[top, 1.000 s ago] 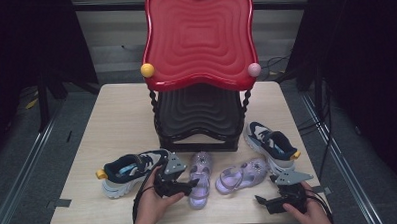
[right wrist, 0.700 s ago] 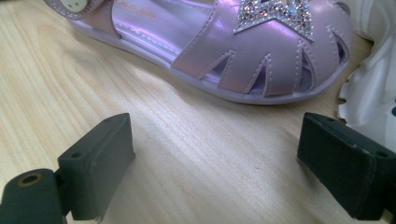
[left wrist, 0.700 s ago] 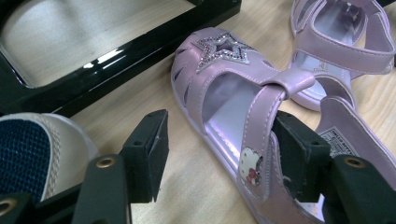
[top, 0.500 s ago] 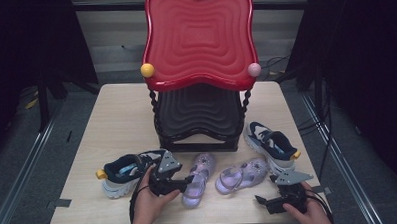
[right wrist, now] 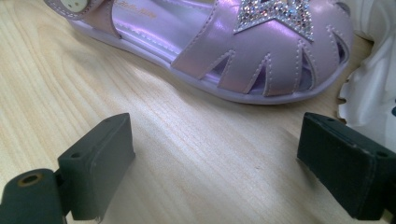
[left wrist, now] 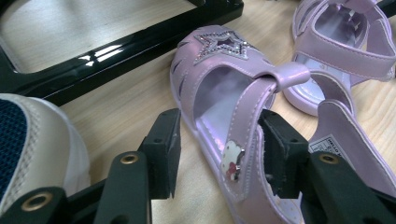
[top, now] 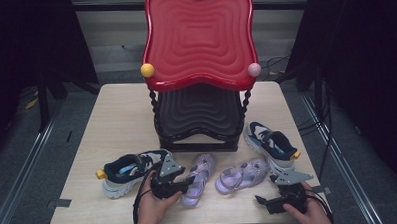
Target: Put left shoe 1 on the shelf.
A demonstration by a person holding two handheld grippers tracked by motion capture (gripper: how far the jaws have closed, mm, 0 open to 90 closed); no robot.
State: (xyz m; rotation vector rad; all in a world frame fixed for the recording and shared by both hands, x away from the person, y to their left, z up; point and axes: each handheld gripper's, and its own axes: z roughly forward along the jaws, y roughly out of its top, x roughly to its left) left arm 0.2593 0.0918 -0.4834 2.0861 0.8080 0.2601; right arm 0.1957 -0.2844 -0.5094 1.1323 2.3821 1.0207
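**shoefan22:** Sandal (left wrist: 243, 116) question, the lilac one with the glitter star (left wrist: 222, 45). It sits on the wooden table (top: 116, 110) just in front of the black rack base (top: 197, 142), between the navy sneaker (top: 131, 172) on the left and its twin sandal (top: 241, 174) on the right. How will it handle?

**gripnerd:** Looks light and bendy to me: thin shiny straps, flat sole. The glossy surface is probably a bit slick, so a pinch on the toe cap might slide off. Best hold is the side wall or the ankle strap (left wrist: 254, 100), and that's where the left gripper (left wrist: 219, 140) goes. Its jaws have just been closing and now straddle the strap side. The right pad (left wrist: 280, 149) looks right up against it, the left pad (left wrist: 166, 144) still has a gap, so they're partly apart and not clamped yet.

**shoefan22:** Which way does it point?

**gripnerd:** Toe points away from the person, toward the rack, leaning a little right in the high view. Heel is nearest the table's front edge, so the long axis runs roughly front to back. The twin lies more crosswise, toe toward the right sneaker (top: 271, 143).

**shoefan22:** And the right gripper (right wrist: 215, 172)?

**gripnerd:** Jaws wide apart, nothing in them, parked over bare wood just short of the twin.
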